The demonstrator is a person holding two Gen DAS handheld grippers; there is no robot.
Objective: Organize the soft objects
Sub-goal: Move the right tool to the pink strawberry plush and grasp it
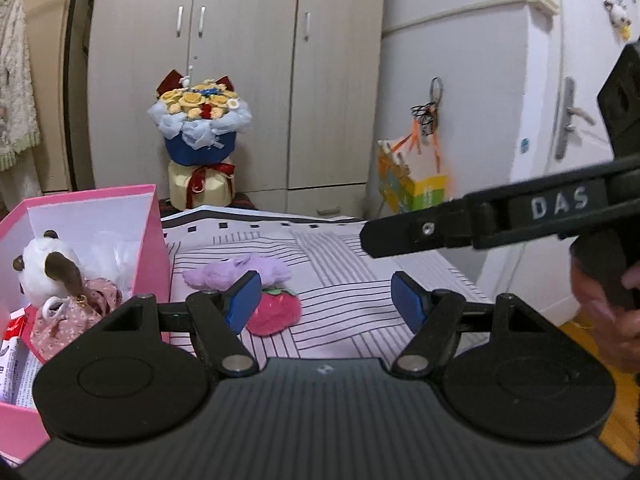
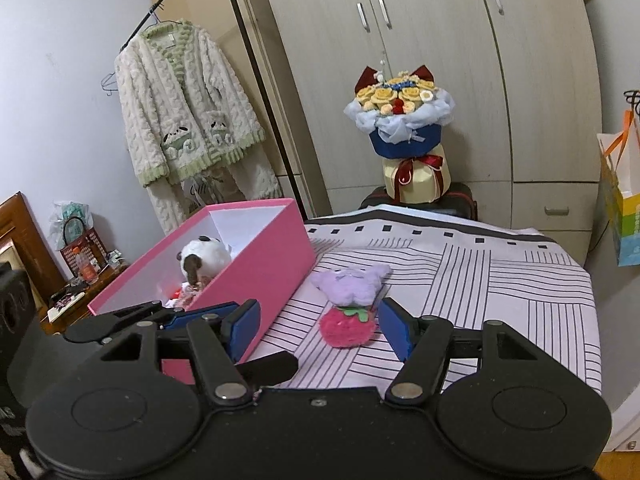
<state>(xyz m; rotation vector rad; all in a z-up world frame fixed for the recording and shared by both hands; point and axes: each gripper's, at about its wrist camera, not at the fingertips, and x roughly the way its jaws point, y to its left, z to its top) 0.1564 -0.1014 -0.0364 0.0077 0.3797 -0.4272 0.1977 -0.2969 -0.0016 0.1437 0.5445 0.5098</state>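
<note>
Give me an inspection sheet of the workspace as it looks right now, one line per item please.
Surface: bed sheet, pale with black stripes, lying flat.
Job's things: pink strawberry plush and purple plush lie touching on the sheet; panda plush sits inside the open pink box.
Clutter: papers and a floral fabric item in the box.
Grippers: left gripper open, empty; right gripper open, empty, strawberry plush ahead of it.
Cables: nothing seen.
Surroundings: wardrobe, flower bouquet, hanging fleece jacket, gift bag.
</note>
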